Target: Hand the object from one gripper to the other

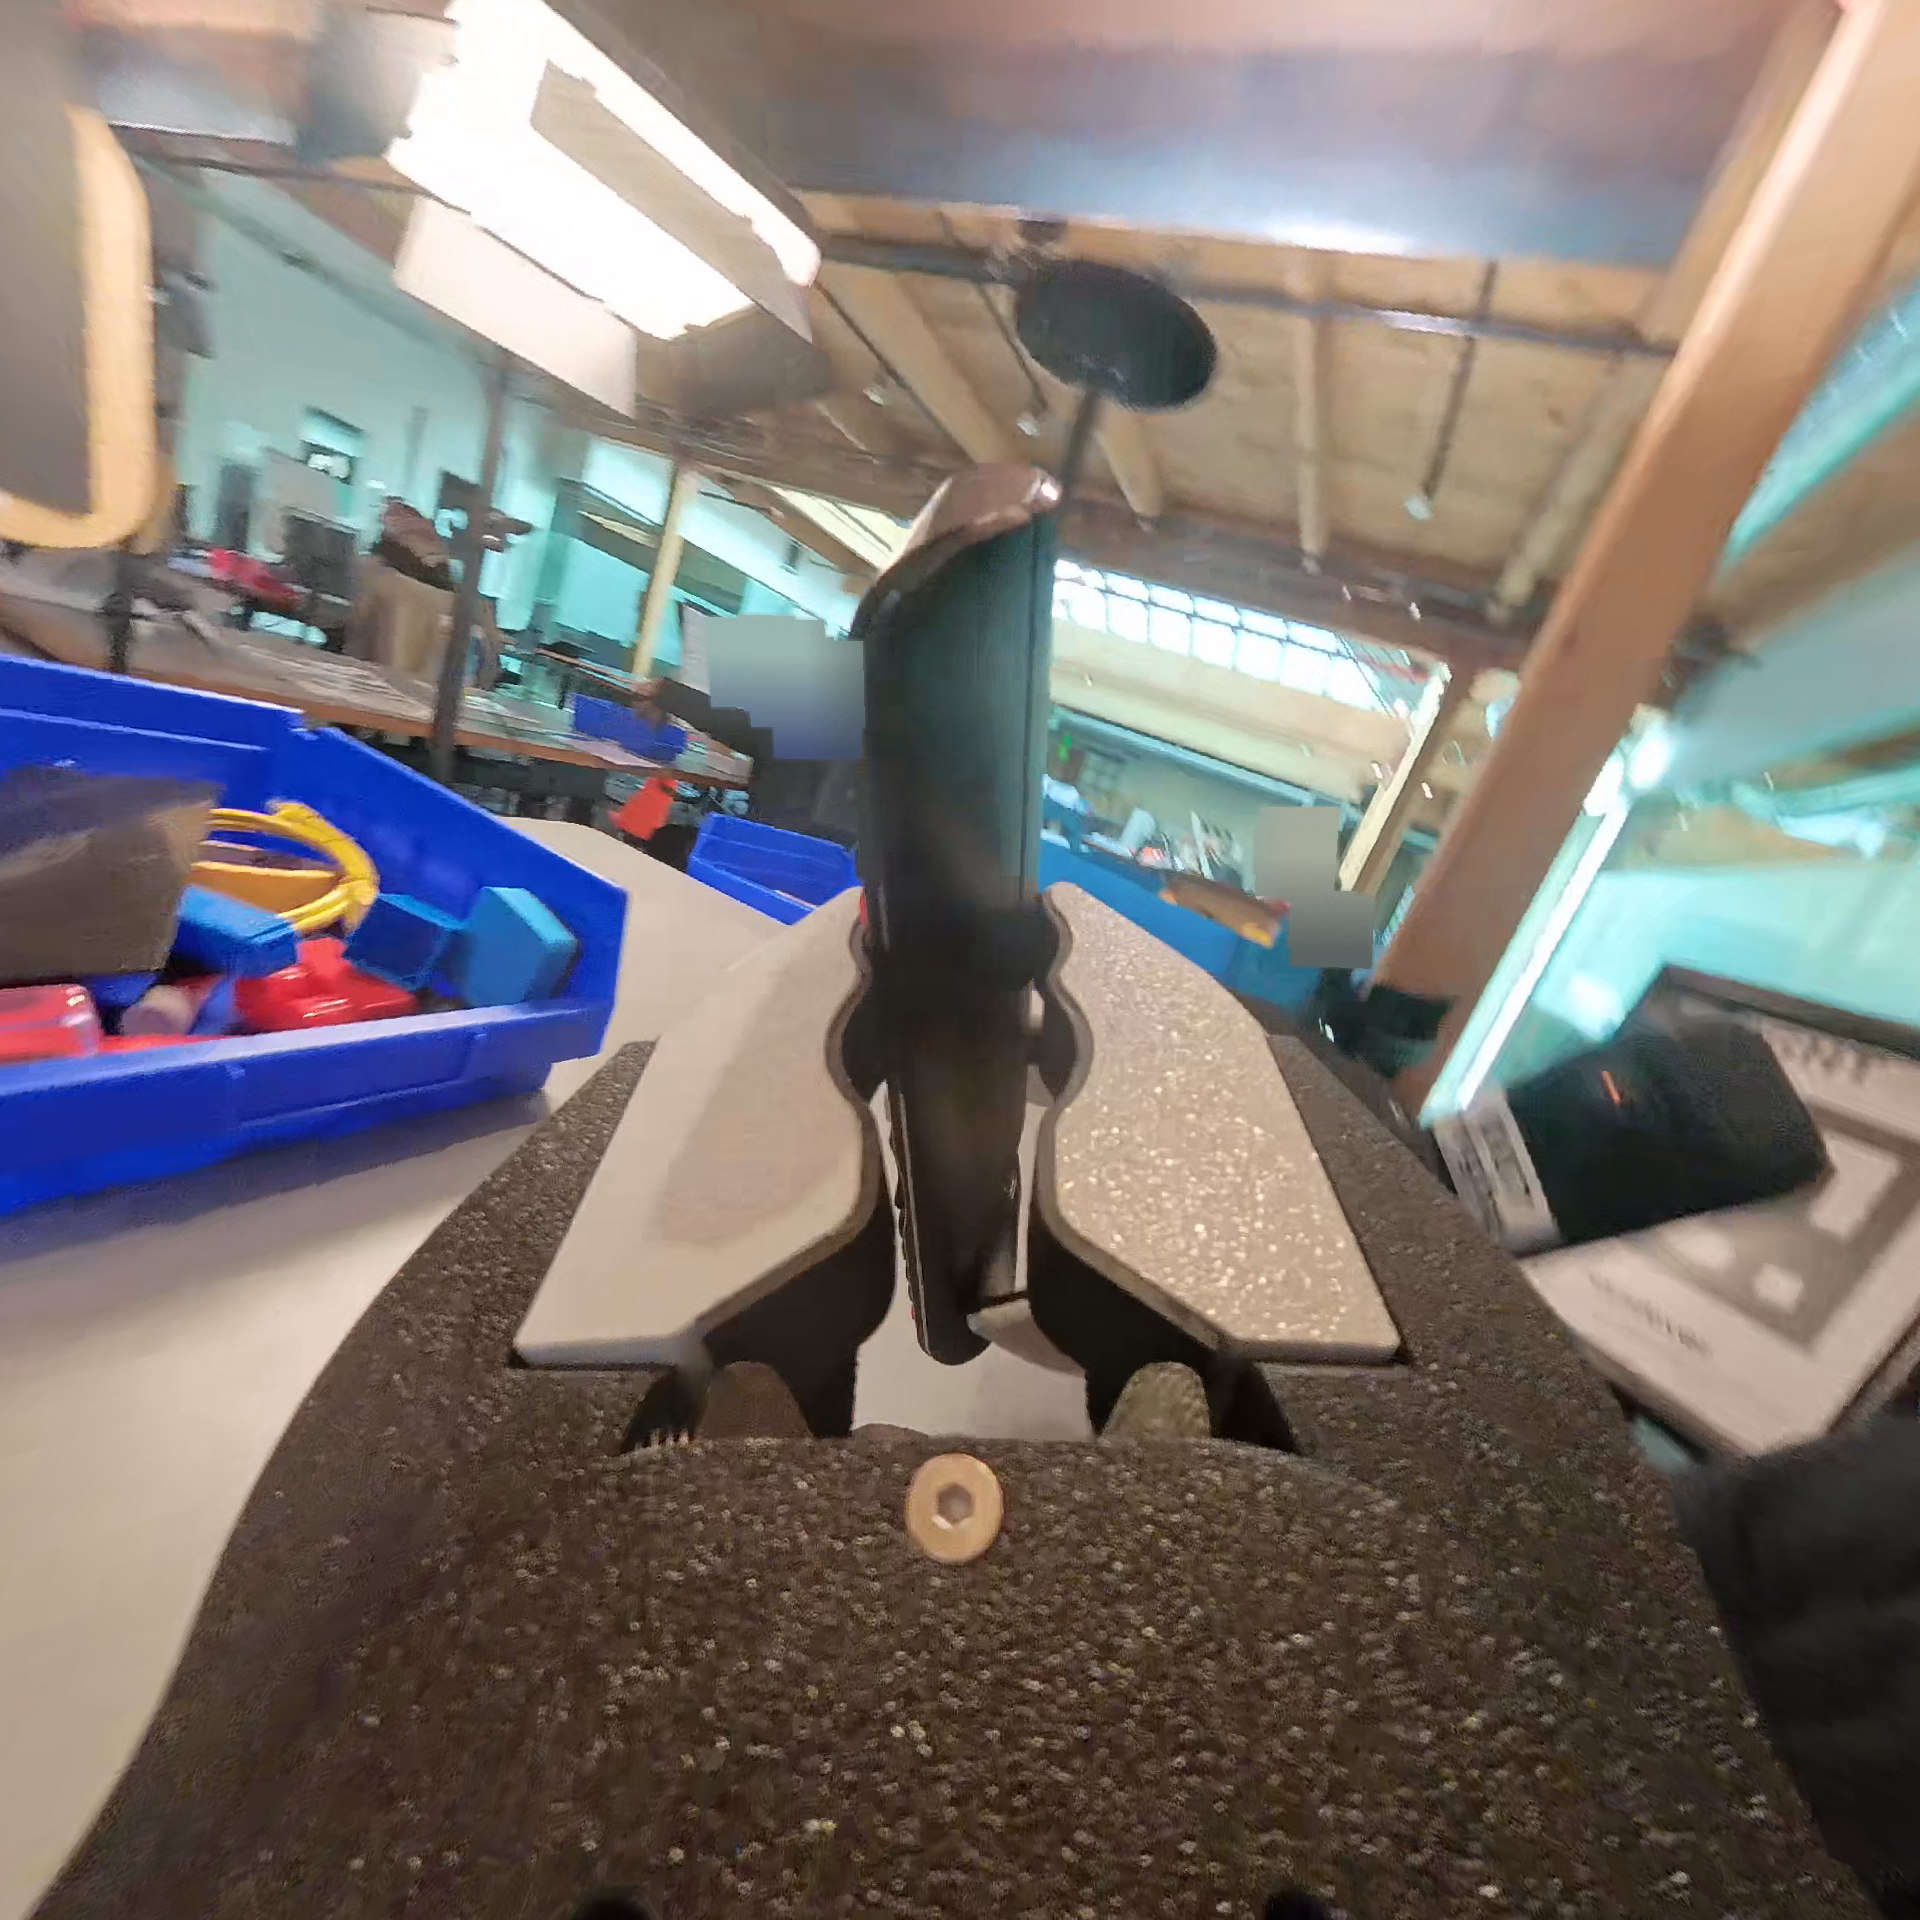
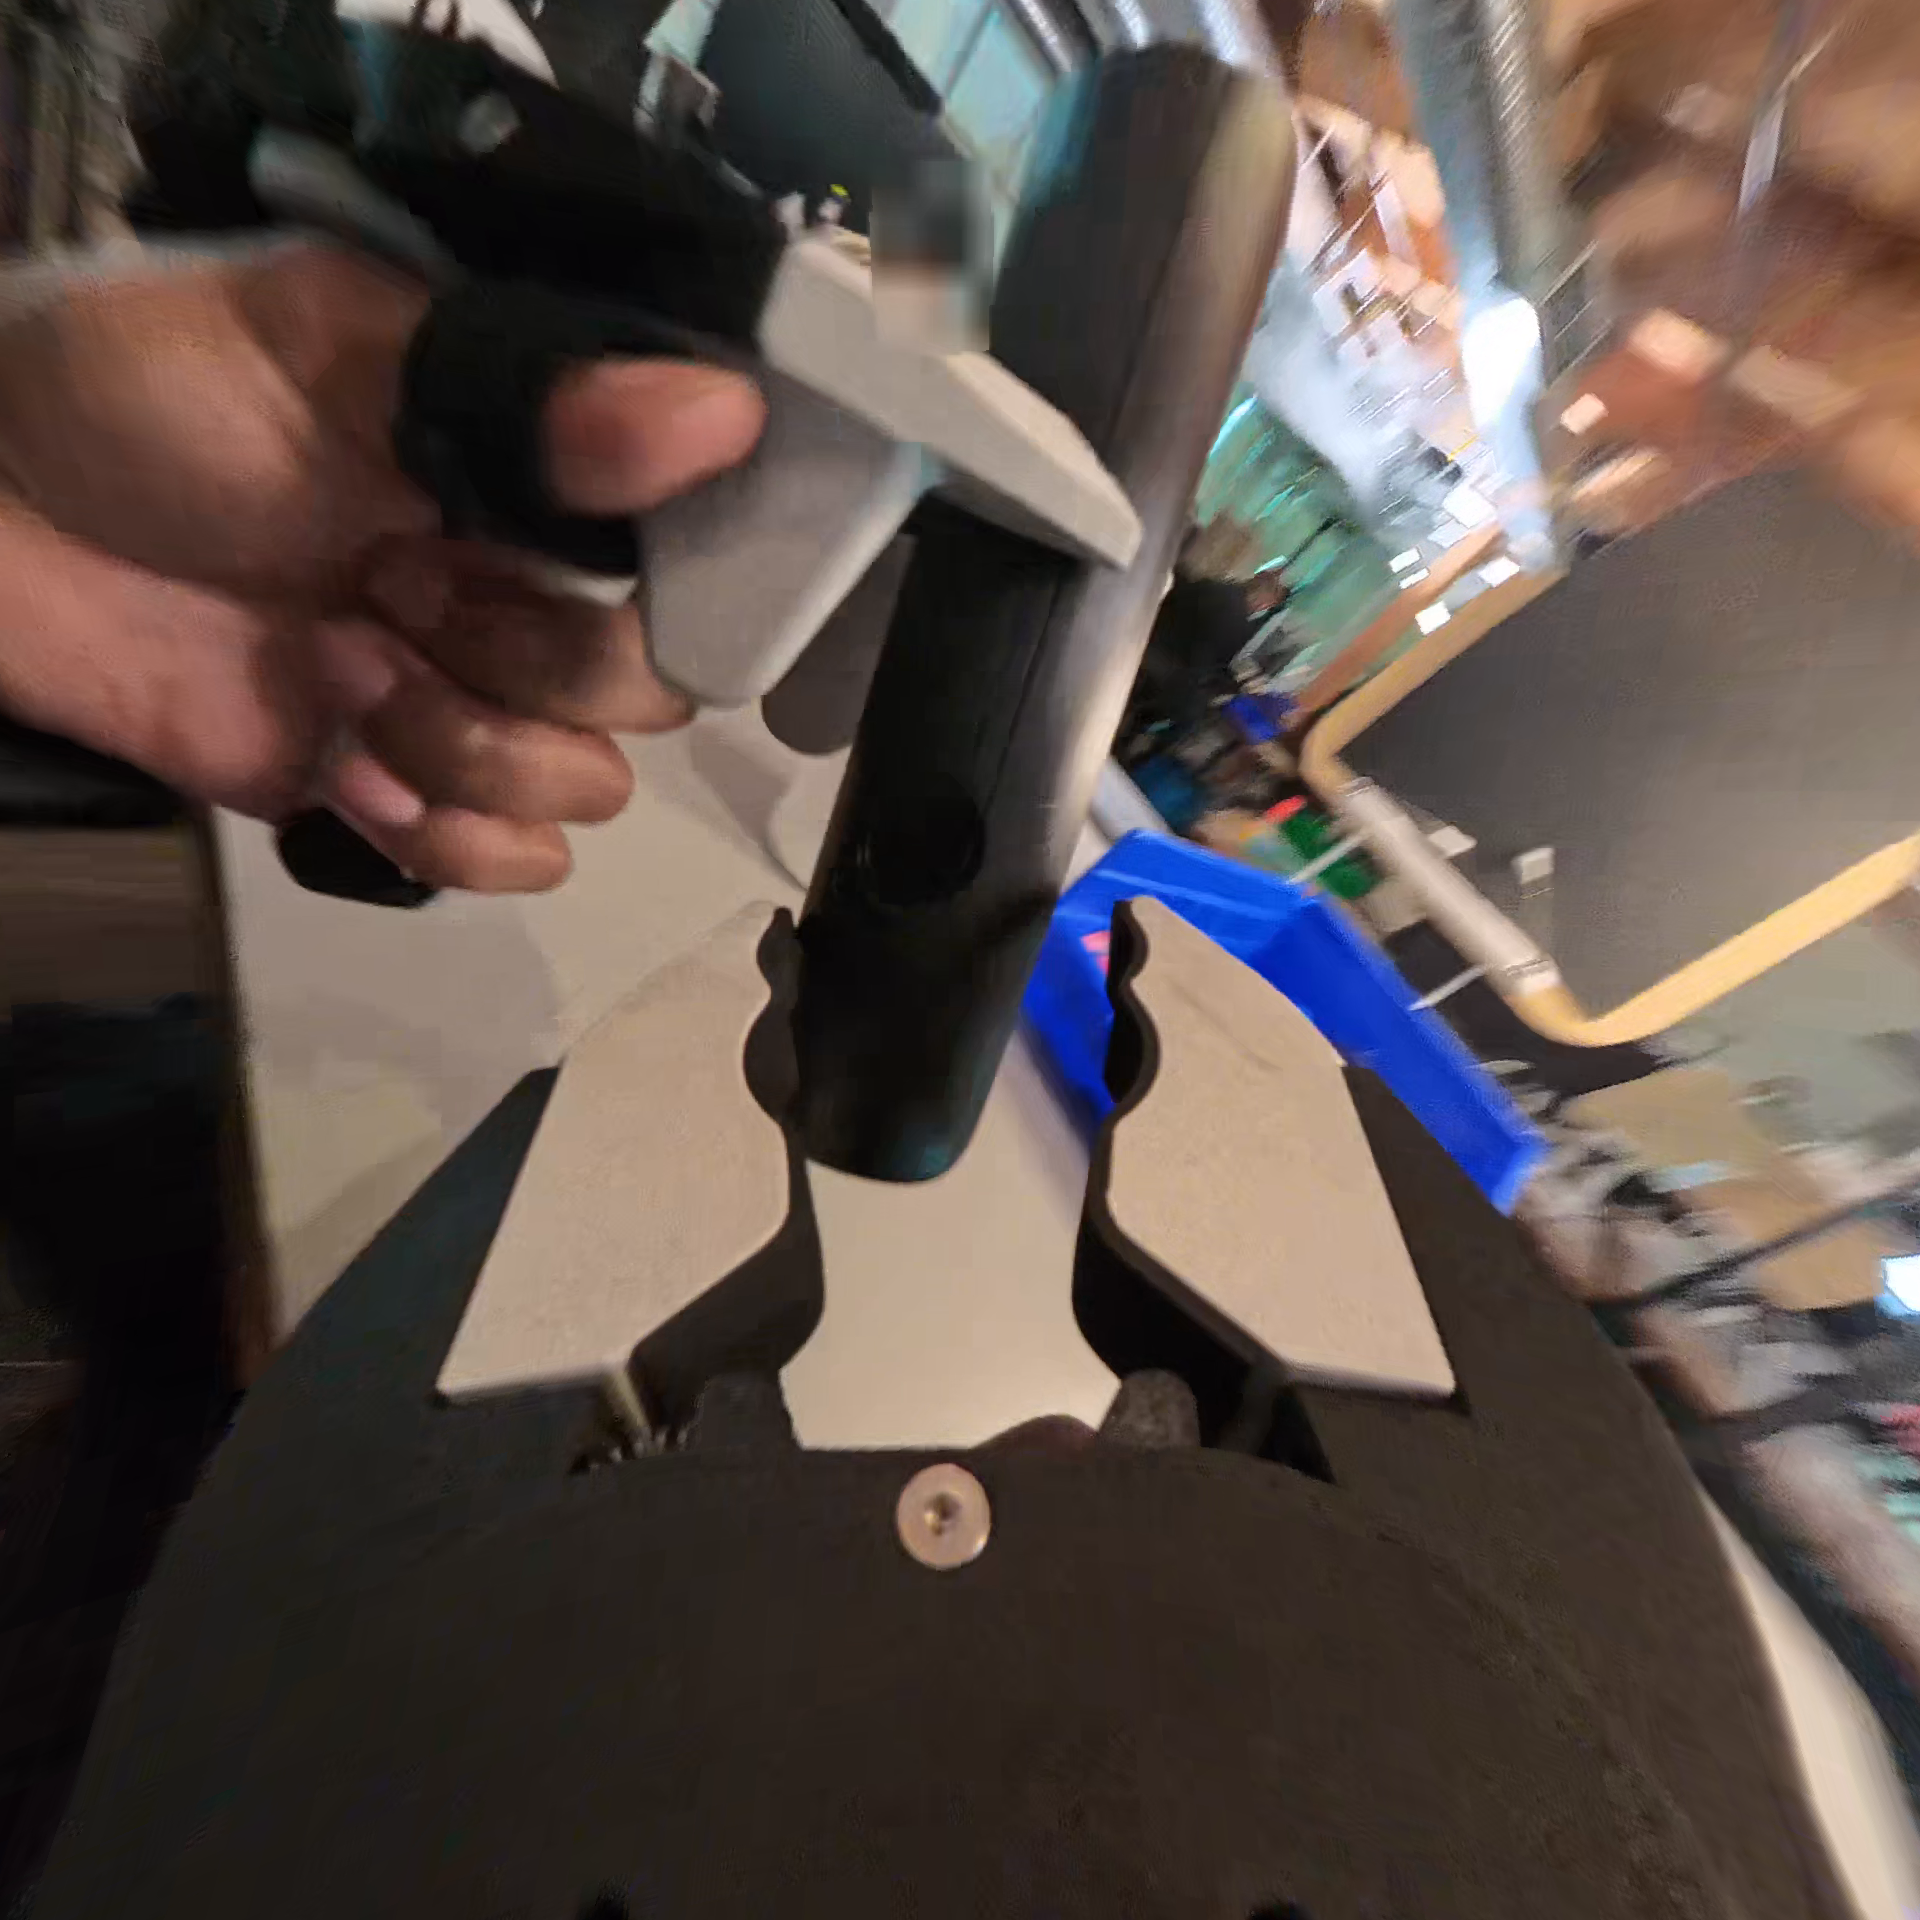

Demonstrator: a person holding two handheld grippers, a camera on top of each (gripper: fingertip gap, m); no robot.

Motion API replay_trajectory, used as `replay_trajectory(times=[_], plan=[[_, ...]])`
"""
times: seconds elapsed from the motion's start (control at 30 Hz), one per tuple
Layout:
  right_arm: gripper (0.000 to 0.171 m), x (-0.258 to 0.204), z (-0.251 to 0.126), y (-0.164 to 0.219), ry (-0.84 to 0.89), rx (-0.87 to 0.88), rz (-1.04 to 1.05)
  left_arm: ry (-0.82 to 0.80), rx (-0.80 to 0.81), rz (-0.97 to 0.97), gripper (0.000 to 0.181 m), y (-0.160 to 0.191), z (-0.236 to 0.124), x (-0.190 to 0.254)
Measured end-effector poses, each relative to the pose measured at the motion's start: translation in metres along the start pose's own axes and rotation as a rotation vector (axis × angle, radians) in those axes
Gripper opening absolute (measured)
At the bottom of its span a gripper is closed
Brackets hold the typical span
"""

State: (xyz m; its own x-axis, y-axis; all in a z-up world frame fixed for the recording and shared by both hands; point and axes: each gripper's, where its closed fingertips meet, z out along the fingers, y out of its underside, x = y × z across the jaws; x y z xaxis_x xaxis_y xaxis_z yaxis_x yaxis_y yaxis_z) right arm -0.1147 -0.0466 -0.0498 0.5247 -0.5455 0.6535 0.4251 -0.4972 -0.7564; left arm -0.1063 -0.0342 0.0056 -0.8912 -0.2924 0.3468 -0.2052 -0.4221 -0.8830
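Observation:
A long black remote-like object (image 1: pixel 951 790) stands up between the fingers of my left gripper (image 1: pixel 956 914), which is shut on its lower part. In the right wrist view the same object (image 2: pixel 914 914) hangs down from the left gripper (image 2: pixel 935 561), which a hand (image 2: pixel 260 582) holds at the upper left. Its free end sits between the fingers of my right gripper (image 2: pixel 948 914), which is open. The object lies close against the left finger pad (image 2: pixel 774 1029), and a gap shows on the right side.
A blue bin (image 1: pixel 312 1081) with several coloured toys and a yellow ring stands on the light grey table (image 1: pixel 208 1403), and it also shows in the right wrist view (image 2: pixel 1299 966). A blurred black body with a black-and-white marker plate (image 1: pixel 1704 1226) is at the right. Workshop benches lie behind.

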Motion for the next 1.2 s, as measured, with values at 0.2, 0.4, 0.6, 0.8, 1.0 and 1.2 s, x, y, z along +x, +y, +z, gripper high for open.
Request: replay_trajectory(times=[0.2,0.4,0.6,0.8,1.0,1.2], plan=[[0.059,-0.012,-0.008,-0.006,0.215,0.103,-0.618,-0.067,0.130,-0.207,0.026,-0.025,-0.018,-0.025],[0.066,-0.002,0.002,-0.004,0.412,0.041,-0.808,-0.002,0.081,-0.464,0.025,-0.004,-0.008,-0.016],[0.038,0.008,-0.002,-0.006,0.481,0.037,-0.788,-0.007,0.025,-0.504,0.026,0.017,0.003,-0.012],[0.027,0.036,-0.015,-0.016,0.369,0.127,-0.215,0.135,0.040,-0.265,0.066,-0.002,0.006,0.006],[0.027,0.042,-0.028,-0.040,-0.110,0.442,0.702,0.240,0.121,-0.294,0.073,-0.014,0.001,0.012],[0.027,0.017,-0.029,-0.053,-0.605,0.587,1.215,0.320,0.140,-0.190,0.068,-0.017,0.002,0.042]])
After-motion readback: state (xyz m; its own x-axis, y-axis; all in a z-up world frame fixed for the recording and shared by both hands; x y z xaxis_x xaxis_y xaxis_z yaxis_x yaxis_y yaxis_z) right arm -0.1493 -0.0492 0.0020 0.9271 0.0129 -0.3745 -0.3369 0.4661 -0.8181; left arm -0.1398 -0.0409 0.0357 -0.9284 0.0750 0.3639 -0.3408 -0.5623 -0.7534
